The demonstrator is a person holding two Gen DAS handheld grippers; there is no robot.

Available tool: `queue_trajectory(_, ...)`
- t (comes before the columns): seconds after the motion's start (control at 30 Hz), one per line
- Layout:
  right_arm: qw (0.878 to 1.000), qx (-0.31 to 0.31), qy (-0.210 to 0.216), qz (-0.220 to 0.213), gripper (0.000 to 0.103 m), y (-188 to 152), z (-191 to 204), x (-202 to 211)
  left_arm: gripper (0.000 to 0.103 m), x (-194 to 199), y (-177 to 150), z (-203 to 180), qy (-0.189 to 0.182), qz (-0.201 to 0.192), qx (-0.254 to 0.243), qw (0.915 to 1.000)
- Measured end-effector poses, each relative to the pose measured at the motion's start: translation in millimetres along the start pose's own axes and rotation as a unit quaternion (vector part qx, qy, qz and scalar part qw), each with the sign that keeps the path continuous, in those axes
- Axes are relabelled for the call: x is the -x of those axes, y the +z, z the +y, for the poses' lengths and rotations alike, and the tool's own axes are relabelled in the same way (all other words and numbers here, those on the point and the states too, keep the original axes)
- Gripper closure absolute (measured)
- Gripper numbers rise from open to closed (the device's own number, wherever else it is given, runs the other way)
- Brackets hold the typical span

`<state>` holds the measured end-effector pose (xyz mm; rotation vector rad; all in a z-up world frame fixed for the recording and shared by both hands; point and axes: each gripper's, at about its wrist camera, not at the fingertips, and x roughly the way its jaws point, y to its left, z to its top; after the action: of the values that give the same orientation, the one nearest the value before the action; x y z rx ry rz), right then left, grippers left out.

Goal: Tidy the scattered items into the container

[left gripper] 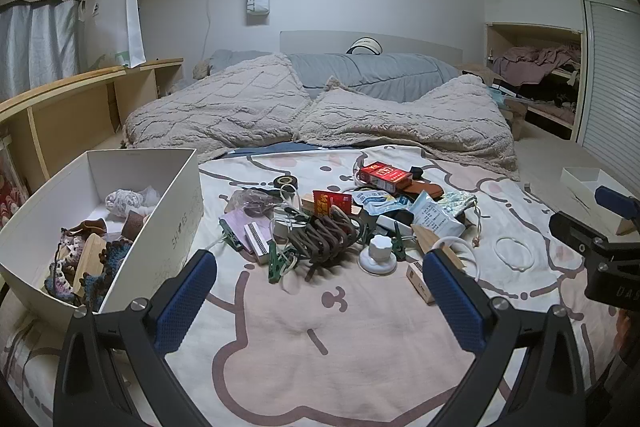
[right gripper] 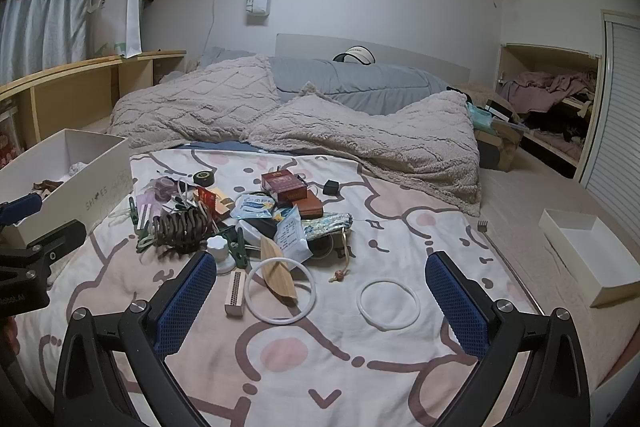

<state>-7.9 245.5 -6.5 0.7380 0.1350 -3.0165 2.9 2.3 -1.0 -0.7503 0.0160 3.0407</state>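
Clutter [left gripper: 340,223] beside cardboard box [left gripper: 182,195] on soft blanket [left gripper: 320,339]; both ribbed claws gape empty.

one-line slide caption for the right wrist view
Open right gripper hovers over a cartoon-print blanket, two white rings nearest, a clutter pile beyond, and the white shoebox at left.

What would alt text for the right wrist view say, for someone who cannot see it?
A pile of small household items lies on a cartoon-print blanket, seen between the open blue-padded right gripper. A white ring lies nearest; an open white box sits at the left.
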Motion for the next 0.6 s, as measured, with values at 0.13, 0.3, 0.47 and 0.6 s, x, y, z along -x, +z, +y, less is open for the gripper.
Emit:
queue_trajectory(0.13,1.0,0.0,-0.001,0.001,0.0,-0.4,0.3,0.0,0.0,0.0,-0.1,0.0,0.0,0.0,0.0,1.0)
queue_trajectory(0.3,1.0,0.002,-0.001,0.001,0.0,-0.1,0.9,0.1,0.0,-0.2,-0.2,-0.1,-0.001,0.001,0.0,1.0)
queue_trajectory(0.47,1.0,0.003,0.0,0.005,0.0,-0.9,2.3,-1.8,0.0,-2.1,-3.1,-2.4,-0.004,0.006,0.001,1.0)
queue_trajectory(0.6,1.0,-0.004,0.003,0.021,0.0,-4.7,0.7,-7.2,0.0,-6.4,-8.2,-5.9,-0.014,0.016,0.003,0.9998)
